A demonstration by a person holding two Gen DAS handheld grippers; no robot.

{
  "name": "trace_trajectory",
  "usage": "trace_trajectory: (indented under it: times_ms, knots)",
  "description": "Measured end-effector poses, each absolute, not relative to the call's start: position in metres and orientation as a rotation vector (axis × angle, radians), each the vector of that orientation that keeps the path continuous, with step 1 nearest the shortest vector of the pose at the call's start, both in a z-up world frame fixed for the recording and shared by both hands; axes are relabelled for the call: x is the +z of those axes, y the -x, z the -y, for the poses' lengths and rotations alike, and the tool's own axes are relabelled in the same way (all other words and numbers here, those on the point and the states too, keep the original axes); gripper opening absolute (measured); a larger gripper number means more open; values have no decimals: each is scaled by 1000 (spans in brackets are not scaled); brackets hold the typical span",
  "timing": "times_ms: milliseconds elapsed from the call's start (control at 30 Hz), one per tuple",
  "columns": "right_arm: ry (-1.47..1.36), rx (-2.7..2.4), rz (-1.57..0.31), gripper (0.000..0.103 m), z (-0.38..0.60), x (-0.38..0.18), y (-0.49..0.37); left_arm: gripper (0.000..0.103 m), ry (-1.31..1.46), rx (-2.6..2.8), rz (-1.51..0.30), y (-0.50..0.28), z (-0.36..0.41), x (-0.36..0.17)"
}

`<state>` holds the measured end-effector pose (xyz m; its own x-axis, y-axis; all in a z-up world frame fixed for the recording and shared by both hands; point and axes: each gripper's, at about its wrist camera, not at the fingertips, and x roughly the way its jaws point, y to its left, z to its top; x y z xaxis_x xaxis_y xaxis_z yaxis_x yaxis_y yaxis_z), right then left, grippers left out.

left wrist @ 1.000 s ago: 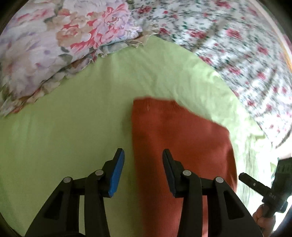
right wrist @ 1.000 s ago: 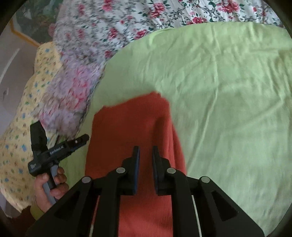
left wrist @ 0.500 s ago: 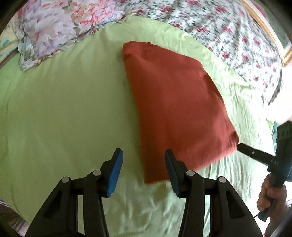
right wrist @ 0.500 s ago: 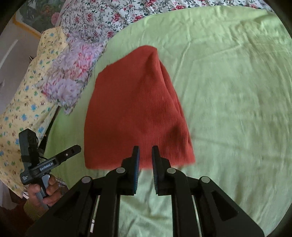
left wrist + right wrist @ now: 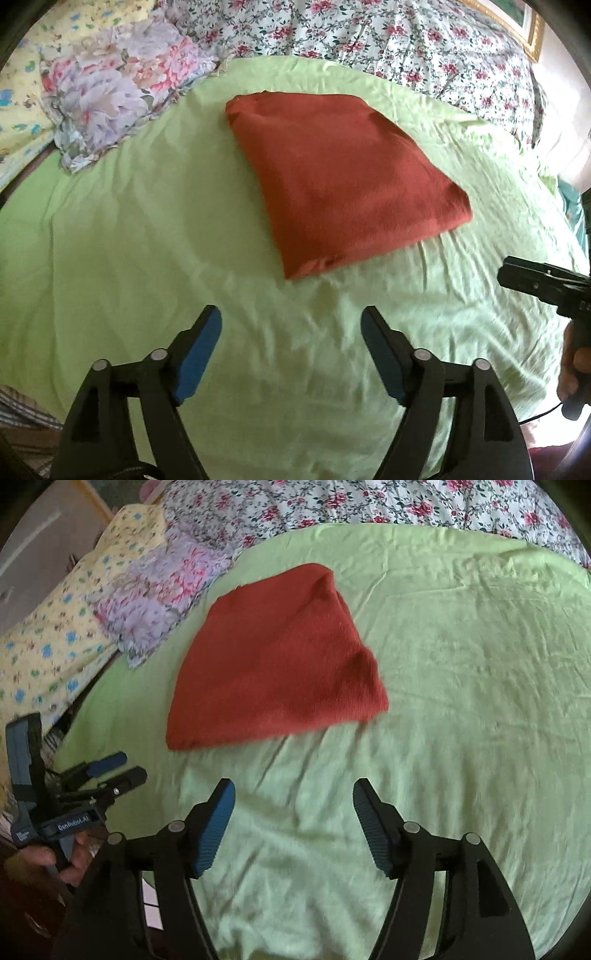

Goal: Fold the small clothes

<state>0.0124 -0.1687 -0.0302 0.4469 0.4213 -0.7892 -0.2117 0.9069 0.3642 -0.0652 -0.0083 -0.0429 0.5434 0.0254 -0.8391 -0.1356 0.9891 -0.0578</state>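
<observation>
Rust-red folded garment [image 5: 340,177] flat on green sheet [image 5: 147,258].

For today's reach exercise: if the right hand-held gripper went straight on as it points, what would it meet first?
Probably the bare green sheet just beyond its open jaws; the red cloth lies left of that line, though depth is unclear.

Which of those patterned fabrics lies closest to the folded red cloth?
The lilac-and-pink floral pillow, just left of the red cloth; the yellow one lies farther out.
</observation>
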Motion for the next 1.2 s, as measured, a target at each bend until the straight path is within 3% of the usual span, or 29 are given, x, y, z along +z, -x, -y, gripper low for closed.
trace_trajectory:
  times_ms: [633, 800, 1200]
  knots:
    - [-125, 396, -986, 78, 146, -20, 8, 82, 79, 132, -895, 65, 7, -18]
    - [-101, 385, -933, 92, 145, -4, -5, 90, 56, 143, -838, 51, 9, -1]
    - [-69, 385, -965, 93, 124, -14, -61, 93, 41, 189, -892, 4, 4, -24]
